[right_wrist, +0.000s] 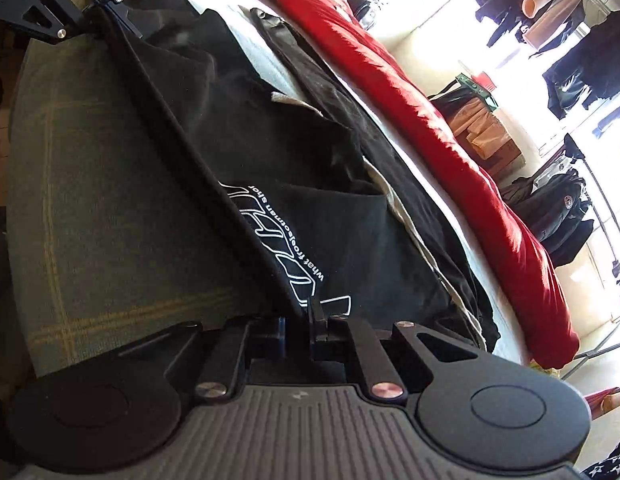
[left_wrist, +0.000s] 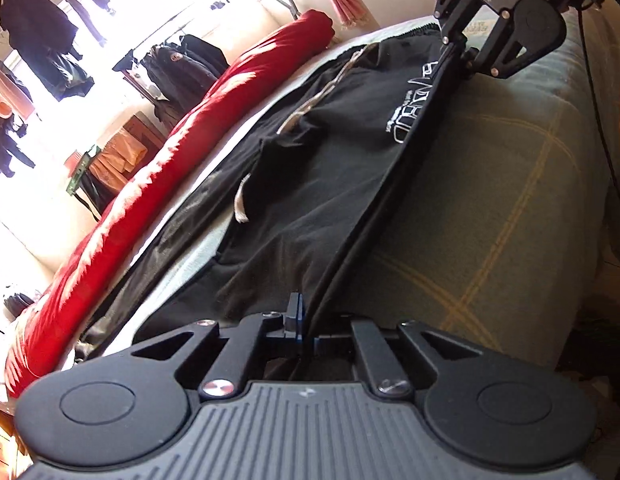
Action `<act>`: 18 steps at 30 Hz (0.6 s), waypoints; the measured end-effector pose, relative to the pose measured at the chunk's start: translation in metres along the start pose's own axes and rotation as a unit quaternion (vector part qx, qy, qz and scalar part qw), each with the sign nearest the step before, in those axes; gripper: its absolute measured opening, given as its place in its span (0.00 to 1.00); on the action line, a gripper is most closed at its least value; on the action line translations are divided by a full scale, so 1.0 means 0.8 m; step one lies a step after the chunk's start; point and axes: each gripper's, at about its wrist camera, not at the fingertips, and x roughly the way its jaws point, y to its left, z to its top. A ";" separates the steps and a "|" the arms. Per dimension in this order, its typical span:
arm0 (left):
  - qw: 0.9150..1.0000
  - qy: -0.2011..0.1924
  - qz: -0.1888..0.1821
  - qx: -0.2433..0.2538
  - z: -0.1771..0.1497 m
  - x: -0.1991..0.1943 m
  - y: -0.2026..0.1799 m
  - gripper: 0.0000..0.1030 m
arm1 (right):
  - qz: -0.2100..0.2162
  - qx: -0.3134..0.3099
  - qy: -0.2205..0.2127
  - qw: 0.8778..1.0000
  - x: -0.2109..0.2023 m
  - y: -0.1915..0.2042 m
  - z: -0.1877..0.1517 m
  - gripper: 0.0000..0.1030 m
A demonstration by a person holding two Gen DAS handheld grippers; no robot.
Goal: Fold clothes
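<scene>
Item: black garment (left_wrist: 330, 184), printed with white lettering (left_wrist: 402, 120), lying on the blanket (left_wrist: 510, 200) and used here as the landmark.

1. Red fabric (left_wrist: 157, 184): a long bundle beyond the garment's far side, apart from it, with a pale strip of bedding between.
2. Hanging clothes (left_wrist: 33, 28): on racks well behind the garment, against bright windows.
3. Left gripper (left_wrist: 305, 332): clenched on the garment's near edge at 1 end; cloth ran between its jaws.
4. Garment edge: pulled into a taut, straight line between the 2 grippers and raised slightly off the blanket. The body of the garment beyond that line was rumpled, with a pale lining or tag showing in 2 places.
5. Right gripper (right_wrist: 305, 320): clamped on the same edge at the other end, right beside the lettering.
6. Blanket: green plaid, bare on the near side of the garment.

Progress, as judged: early. Both corners were secured and the edge lifted, but no completed fold was visible. Carrying the edge over, flattening and any further folds remained. No finished stack was seen.
</scene>
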 end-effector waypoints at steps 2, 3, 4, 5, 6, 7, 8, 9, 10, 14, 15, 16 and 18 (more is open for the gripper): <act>1.000 0.009 -0.005 -0.008 -0.008 -0.004 -0.003 0.12 | 0.002 0.002 0.002 1.000 -0.002 0.002 -0.002 0.18; 1.000 0.011 -0.009 -0.018 -0.011 -0.009 0.000 0.12 | 0.002 0.003 0.002 1.000 -0.004 0.002 -0.003 0.19; 0.999 0.012 -0.014 -0.031 -0.014 -0.017 0.004 0.13 | 0.005 0.011 -0.001 1.000 -0.008 -0.001 -0.004 0.21; 0.999 0.012 -0.019 -0.045 -0.018 -0.024 0.008 0.14 | 0.010 0.022 -0.005 1.000 -0.013 -0.006 -0.004 0.26; 0.997 0.012 -0.023 -0.067 -0.022 -0.032 0.016 0.17 | 0.015 0.033 -0.009 0.999 -0.018 -0.011 -0.004 0.28; 0.995 0.012 -0.027 -0.094 -0.028 -0.040 0.027 0.23 | 0.020 0.044 -0.014 0.999 -0.022 -0.016 -0.004 0.32; 0.992 0.013 -0.029 -0.120 -0.034 -0.047 0.039 0.26 | 0.026 0.059 -0.019 0.998 -0.027 -0.020 -0.005 0.36; 0.988 0.016 -0.028 -0.150 -0.041 -0.053 0.052 0.35 | 0.034 0.077 -0.026 0.996 -0.033 -0.025 -0.007 0.39; 0.982 0.019 -0.024 -0.184 -0.050 -0.059 0.066 0.42 | 0.042 0.095 -0.033 0.994 -0.038 -0.029 -0.008 0.45; 0.953 0.017 0.007 -0.302 -0.093 -0.083 0.124 0.49 | 0.063 0.144 -0.053 0.986 -0.052 -0.035 -0.010 0.49; 0.944 0.018 0.020 -0.329 -0.105 -0.086 0.138 0.55 | 0.066 0.154 -0.057 0.984 -0.055 -0.035 -0.010 0.49; 0.934 0.018 0.034 -0.355 -0.117 -0.090 0.153 0.62 | 0.066 0.157 -0.060 0.984 -0.056 -0.033 -0.009 0.51; 0.898 0.024 0.063 -0.435 -0.153 -0.092 0.193 0.68 | 0.065 0.157 -0.064 0.983 -0.057 -0.029 -0.004 0.51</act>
